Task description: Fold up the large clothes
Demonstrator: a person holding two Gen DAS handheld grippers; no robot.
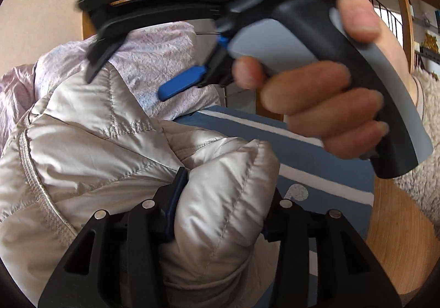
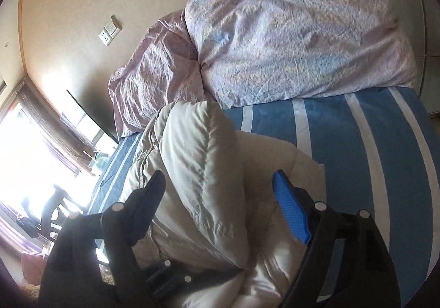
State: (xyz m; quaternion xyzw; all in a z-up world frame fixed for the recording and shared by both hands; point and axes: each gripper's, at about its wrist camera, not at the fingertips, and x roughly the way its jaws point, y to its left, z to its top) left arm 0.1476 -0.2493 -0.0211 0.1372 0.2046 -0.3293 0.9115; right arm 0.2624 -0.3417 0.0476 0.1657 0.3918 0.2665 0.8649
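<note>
- Jacket (image 1: pixel 90 148), puffy and pale, lies in a heap on the bed (image 2: pixel 357 142), just by the pillows (image 2: pixel 288 41).
- The left gripper (image 1: pixel 220 214) is pinching a fat roll of the jacket between its 2 pads.
- The right gripper (image 2: pixel 220 192) is spread wide. A puffy fold sits between its jaws, but the blue pad (image 2: pixel 291 211) is not pressing on it.
- A hand (image 1: pixel 330 104) holds the right gripper's handle, close above the jacket.
- To do this step well, I think the left gripper should keep a firm hold so the slippery cloth does not slide out.
- The right gripper should close on 1 edge of the jacket, not on a thick bunch.
- Then both can pull the jacket flat on the stripes before any fold.
- No box, basket or bag shows here, so nothing is inside anything.
</note>
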